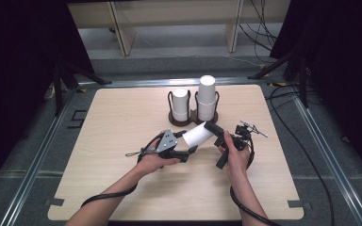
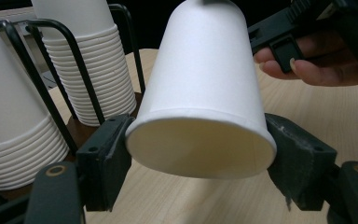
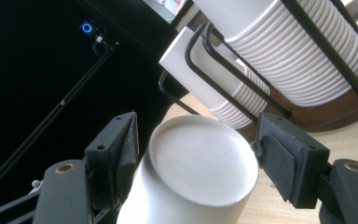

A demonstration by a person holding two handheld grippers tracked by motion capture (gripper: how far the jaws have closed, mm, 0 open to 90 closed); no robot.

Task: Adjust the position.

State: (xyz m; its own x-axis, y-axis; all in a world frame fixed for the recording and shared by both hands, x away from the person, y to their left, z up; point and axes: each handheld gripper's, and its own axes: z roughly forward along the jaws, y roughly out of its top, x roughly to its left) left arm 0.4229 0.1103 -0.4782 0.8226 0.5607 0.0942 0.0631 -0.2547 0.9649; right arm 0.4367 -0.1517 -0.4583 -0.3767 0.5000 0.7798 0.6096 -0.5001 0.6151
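A white tapered paper cup (image 1: 199,134) is held above the table's middle, rim pinched by the left gripper (image 2: 200,154); right gripper (image 3: 196,161) jaws flank its base, contact unclear. Squeezing could crumple it.

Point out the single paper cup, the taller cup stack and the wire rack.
paper cup (image 2: 200,70), left gripper view, side wall
taller cup stack (image 1: 207,92), high view, upper side
wire rack (image 3: 328,49), right gripper view, black wire upright

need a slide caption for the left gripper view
Left gripper clamps the open rim of a white paper cup, beside stacked cups in a black wire holder.
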